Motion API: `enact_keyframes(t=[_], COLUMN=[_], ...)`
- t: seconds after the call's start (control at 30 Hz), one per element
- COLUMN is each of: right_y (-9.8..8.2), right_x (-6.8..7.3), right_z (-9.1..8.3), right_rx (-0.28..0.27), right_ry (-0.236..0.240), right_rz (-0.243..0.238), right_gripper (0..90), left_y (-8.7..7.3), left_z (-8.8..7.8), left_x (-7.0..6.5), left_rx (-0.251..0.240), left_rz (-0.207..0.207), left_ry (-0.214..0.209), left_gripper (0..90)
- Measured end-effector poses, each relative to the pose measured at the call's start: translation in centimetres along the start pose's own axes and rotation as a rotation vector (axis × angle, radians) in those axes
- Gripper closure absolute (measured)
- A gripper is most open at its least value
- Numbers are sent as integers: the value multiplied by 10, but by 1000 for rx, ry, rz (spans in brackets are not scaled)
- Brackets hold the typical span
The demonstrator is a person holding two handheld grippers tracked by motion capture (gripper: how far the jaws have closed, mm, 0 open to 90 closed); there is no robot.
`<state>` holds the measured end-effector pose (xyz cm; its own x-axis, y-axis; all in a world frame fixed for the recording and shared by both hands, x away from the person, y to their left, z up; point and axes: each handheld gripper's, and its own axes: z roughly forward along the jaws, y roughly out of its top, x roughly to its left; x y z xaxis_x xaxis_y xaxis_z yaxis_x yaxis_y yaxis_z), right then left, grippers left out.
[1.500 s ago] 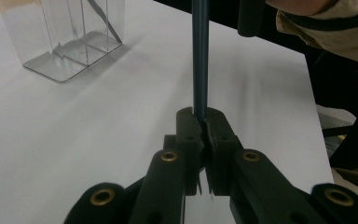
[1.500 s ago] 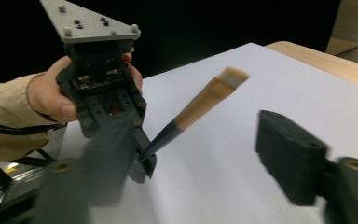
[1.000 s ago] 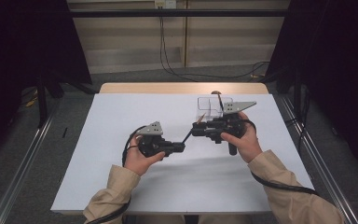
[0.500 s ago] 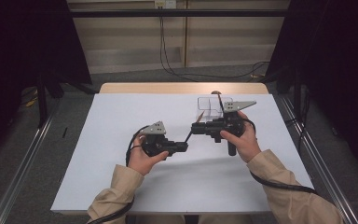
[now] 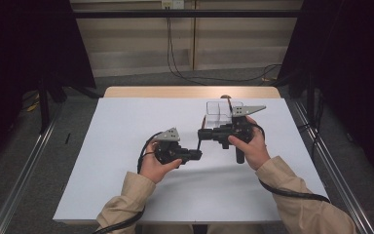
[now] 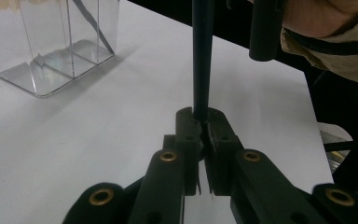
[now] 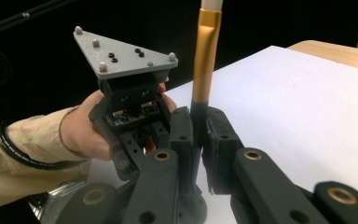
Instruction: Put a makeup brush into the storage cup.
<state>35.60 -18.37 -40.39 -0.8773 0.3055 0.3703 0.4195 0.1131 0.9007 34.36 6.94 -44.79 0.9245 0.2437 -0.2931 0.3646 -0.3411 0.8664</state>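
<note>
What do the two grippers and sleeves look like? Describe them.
Both the left gripper and the right gripper are matte black, with brass-coloured pivot pins at the fingers. Each carries a grey triangular plate studded with screws. Black cables trail back along tan sleeves.

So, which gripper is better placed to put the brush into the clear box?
Right, probably: the right gripper is shut on the brush beside the clear box; the left gripper is farther away.

Right gripper (image 7: 200, 126) jaws just closed on brush (image 7: 206, 65)
</note>
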Motion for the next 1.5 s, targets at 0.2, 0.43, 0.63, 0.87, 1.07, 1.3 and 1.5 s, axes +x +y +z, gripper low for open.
enact_keyframes(t=[0.2,0.43,0.63,0.87,1.07,1.3,1.5], right_y=[-1,0,0,2,3,5,5], right_x=[-1,0,1,2,1,2,1], right_z=[1,2,3,2,-2,-5,-6], right_rx=[-11,-17,-15,-15,-23,-35,-35], right_ry=[1,1,9,15,6,3,-1], right_rz=[4,8,6,-7,-12,-18,-22], right_gripper=[838,839,839,839,840,840,840], left_y=[0,1,0,0,0,0,0], left_z=[5,6,7,4,-4,-15,-24], left_x=[0,0,-1,0,2,3,4], left_rx=[-15,-18,-30,-68,-115,-169,-179], left_rz=[-7,-6,-11,-33,-31,-27,-31], left_ry=[-11,-16,-30,-38,-40,-22,-8], left_gripper=[848,845,830,733,589,380,316])
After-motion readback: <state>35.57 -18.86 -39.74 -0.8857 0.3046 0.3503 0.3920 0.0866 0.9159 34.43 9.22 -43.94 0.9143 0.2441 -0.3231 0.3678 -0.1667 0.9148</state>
